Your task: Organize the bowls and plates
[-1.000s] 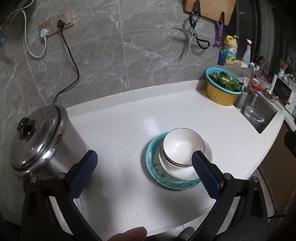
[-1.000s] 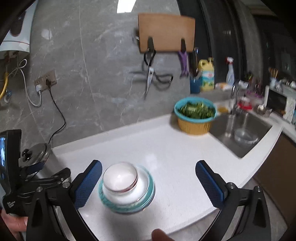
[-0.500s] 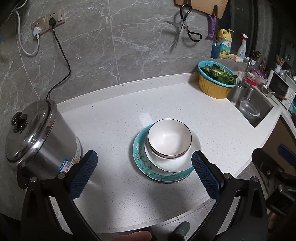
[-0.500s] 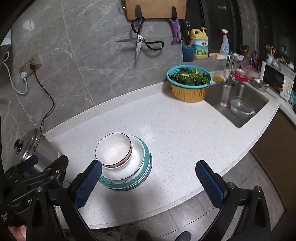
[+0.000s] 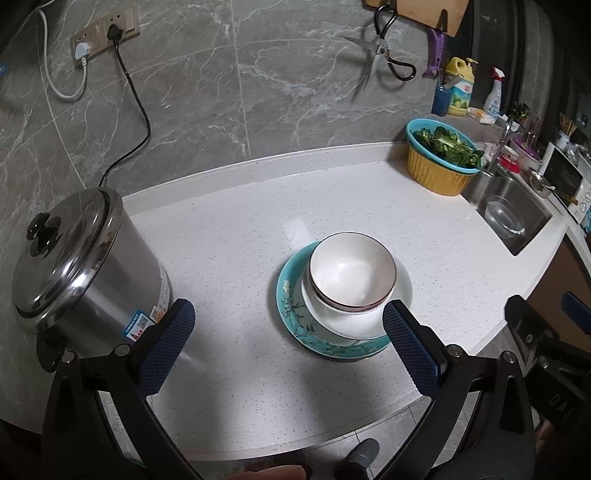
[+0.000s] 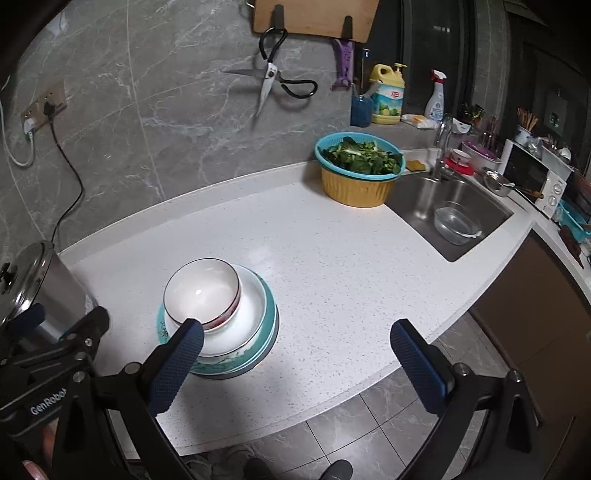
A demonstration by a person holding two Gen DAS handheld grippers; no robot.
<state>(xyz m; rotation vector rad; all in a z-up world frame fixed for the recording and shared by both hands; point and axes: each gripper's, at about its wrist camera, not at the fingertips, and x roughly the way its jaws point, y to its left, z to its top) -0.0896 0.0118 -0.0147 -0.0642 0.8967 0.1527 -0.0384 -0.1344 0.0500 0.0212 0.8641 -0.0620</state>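
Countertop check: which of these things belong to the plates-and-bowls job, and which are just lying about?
Job:
bowl
white plate
teal plate

Lying about:
steel pot
basket of greens
scissors
cutting board
soap bottle
spray bottle
clear bowl in the sink

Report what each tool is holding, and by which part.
Nothing is held. The left tool and right tool are both open, above the white speckled countertop.

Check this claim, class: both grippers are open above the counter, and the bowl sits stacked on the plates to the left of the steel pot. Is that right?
One detail is wrong. In the left wrist view the bowl and plates stand to the right of the steel pot, not left. The left gripper and right gripper are open above the counter.
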